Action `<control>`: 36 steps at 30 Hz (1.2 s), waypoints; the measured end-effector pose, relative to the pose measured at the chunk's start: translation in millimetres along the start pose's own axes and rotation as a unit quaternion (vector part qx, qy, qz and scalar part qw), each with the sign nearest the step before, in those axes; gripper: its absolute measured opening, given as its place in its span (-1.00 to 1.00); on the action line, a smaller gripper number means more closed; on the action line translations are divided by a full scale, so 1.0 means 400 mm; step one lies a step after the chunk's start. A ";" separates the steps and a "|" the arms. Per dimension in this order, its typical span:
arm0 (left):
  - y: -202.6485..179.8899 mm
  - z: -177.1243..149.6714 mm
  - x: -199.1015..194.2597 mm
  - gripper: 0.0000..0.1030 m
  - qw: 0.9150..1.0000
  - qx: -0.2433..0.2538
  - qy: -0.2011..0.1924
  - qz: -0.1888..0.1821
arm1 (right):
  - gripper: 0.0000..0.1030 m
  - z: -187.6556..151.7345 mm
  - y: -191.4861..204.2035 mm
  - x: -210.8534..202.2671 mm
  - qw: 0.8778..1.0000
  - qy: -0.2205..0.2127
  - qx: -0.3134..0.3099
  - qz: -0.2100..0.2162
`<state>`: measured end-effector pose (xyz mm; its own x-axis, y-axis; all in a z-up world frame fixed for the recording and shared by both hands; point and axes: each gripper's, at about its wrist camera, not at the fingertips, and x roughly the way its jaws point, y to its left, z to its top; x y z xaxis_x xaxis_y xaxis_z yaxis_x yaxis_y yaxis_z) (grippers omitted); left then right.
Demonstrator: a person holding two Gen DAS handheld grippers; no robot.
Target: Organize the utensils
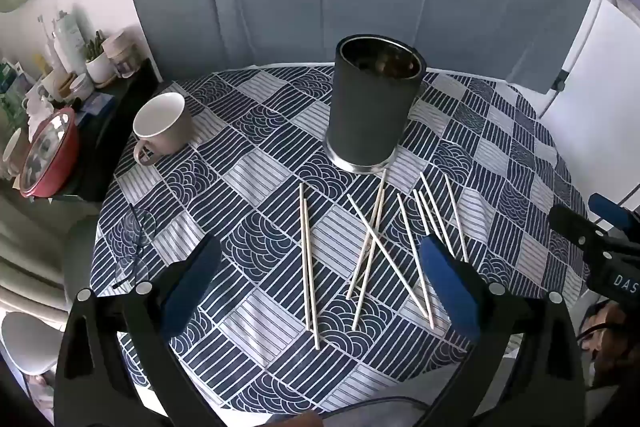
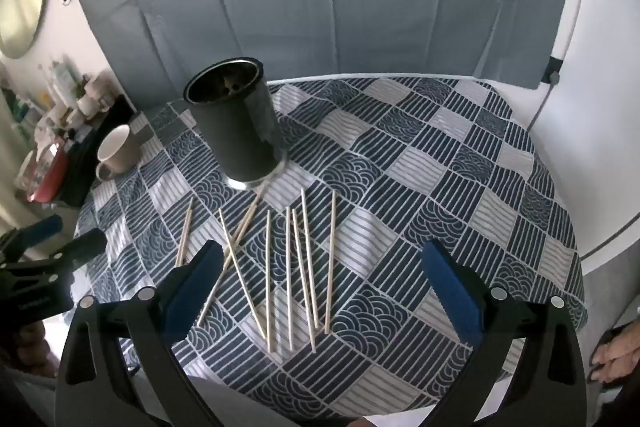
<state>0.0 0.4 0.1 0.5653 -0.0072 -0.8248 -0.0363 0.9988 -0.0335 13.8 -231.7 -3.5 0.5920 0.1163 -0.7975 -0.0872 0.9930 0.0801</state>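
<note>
Grey creased fabric hangs behind a round table (image 1: 248, 163) covered with a navy and white patchwork cloth of stripes and wave arcs. Toward the back of that table stands a dark cylindrical holder (image 1: 374, 103) with a shiny metal rim and base, upright and open at the top. To its left, well apart, a beige mug (image 1: 162, 129) rests on the cloth. Between the holder and the near edge lie the chopsticks (image 1: 372, 247), pale thin sticks scattered flat, some crossing one another, one reaching up to touch the holder's base. Both tools hang above the near edge of the table. The left gripper (image 1: 320, 283) has its blue-padded fingers spread wide, nothing between them, the scattered sticks showing through the gap. The right gripper (image 2: 320, 283) is spread just as wide and likewise holds nothing, its left pad overlapping a few sticks in view without clear contact.
</note>
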 end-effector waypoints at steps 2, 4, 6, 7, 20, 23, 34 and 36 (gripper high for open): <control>0.002 0.001 0.000 0.89 1.000 -0.001 0.000 0.002 | 0.85 0.005 0.009 -0.008 1.000 0.002 0.000 -0.001; 0.005 0.002 -0.002 0.89 1.000 -0.002 -0.002 0.004 | 0.85 0.002 0.015 -0.008 1.000 0.001 -0.001 -0.002; 0.003 -0.004 -0.006 0.89 1.000 0.001 -0.004 0.003 | 0.85 0.002 0.013 -0.009 1.000 0.000 -0.002 0.000; 0.003 -0.005 -0.005 0.89 1.000 0.000 -0.002 0.002 | 0.85 0.005 0.008 -0.007 1.000 0.000 -0.003 0.001; 0.007 0.000 0.000 0.89 1.000 -0.004 0.001 0.008 | 0.85 0.011 0.016 0.000 1.000 -0.001 -0.015 0.002; 0.008 -0.001 0.001 0.89 1.000 -0.005 0.003 0.009 | 0.85 0.009 0.018 0.002 1.000 0.000 -0.017 0.002; 0.012 -0.008 0.014 0.89 1.000 -0.007 0.010 0.006 | 0.85 0.007 0.018 0.008 1.000 0.005 -0.019 0.004; 0.011 -0.010 0.017 0.89 1.000 -0.007 0.011 0.006 | 0.85 0.008 0.018 0.009 1.000 0.006 -0.020 0.004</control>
<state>0.4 4.7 -7.9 0.5459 0.0035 -0.8378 -0.0548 0.9980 -0.0315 17.9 -224.0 -3.8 0.5822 0.1231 -0.8037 -0.1242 0.9903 0.0618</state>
